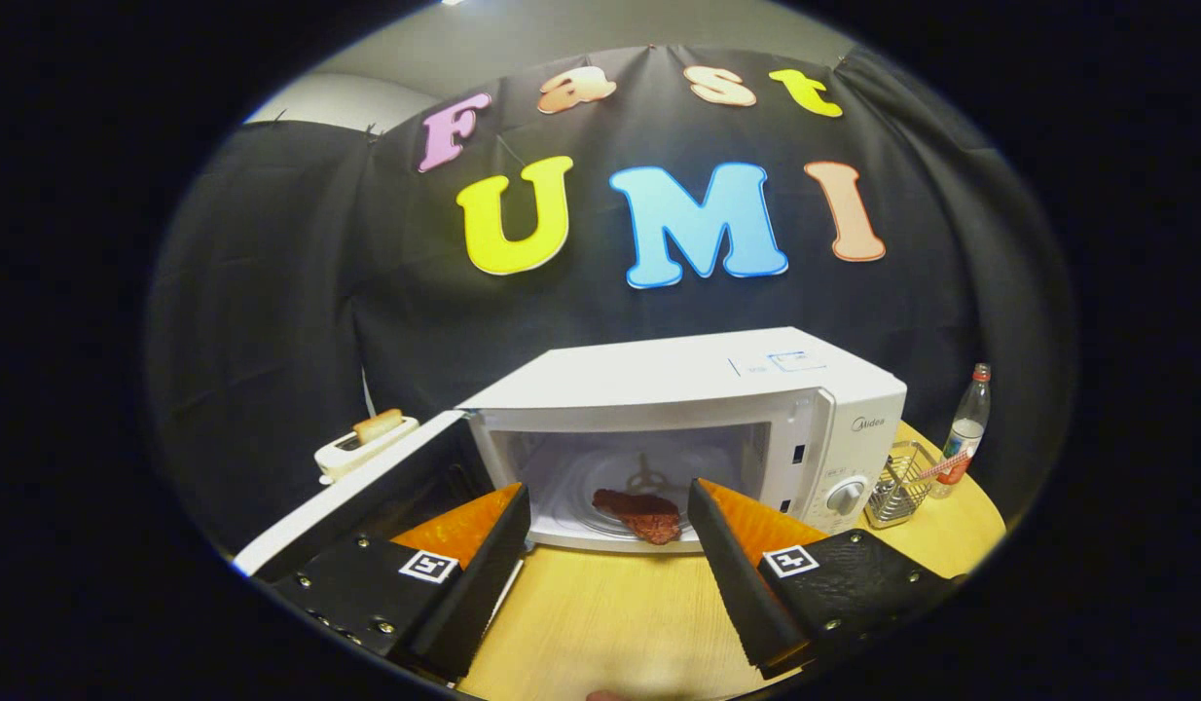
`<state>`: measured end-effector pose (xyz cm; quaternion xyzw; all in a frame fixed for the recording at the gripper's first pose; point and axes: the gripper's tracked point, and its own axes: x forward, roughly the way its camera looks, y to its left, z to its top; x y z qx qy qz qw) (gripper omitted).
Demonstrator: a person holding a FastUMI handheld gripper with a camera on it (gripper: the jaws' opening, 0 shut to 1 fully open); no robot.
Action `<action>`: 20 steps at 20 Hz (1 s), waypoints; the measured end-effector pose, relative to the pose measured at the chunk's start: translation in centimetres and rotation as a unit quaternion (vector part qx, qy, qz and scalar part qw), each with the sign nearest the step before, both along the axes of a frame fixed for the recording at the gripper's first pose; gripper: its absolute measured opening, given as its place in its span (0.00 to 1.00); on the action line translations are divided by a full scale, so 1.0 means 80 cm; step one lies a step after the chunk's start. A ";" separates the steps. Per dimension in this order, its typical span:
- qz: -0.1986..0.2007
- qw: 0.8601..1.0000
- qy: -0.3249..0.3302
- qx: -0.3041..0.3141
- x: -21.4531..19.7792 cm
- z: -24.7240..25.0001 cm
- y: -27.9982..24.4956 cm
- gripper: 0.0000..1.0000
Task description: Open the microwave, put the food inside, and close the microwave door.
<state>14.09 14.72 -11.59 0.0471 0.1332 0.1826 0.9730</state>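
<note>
Your gripper (608,498) is spread wide and holds nothing; bare tabletop shows between its two fingers. The fingers (484,560) sit over the wooden table (610,623), just short of the microwave (698,409), and their tips frame the lower part of its opening.

The microwave stands on the table against the black cloth wall. Its door (367,492) is swung fully open to your left, and your left finger overlaps the door's lower end. The cavity is lit and white inside.

The food (639,514), a dark reddish piece that looks like meat, lies inside the microwave on the floor of the cavity, close to the front sill. It sits just beyond your fingertips, nearer the right finger, and neither finger touches it.

The microwave's dial (847,495) is on the panel to the right of the opening, just above your right finger.

To the right of the microwave a wire basket (900,482) sits on the table, with a bottle (967,428) just behind it. To the left, beyond the open door, you have a toaster (362,443) with a slice of bread (378,425) standing up out of its slot.
</note>
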 end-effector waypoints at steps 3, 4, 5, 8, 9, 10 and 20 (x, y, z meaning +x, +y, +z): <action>0.023 1.000 -0.019 0.007 -0.050 0.030 0.020 0.98; 0.033 0.999 -0.022 0.011 -0.066 0.037 0.030 0.98; 0.044 0.999 -0.026 0.014 -0.084 0.045 0.041 0.98; 0.079 0.996 -0.037 0.021 -0.133 0.063 0.079 0.98; 0.092 0.995 -0.039 0.023 -0.148 0.067 0.093 0.98; 0.104 0.993 -0.041 0.028 -0.163 0.071 0.107 0.98; 0.239 0.970 -0.028 0.037 -0.293 0.050 0.249 0.98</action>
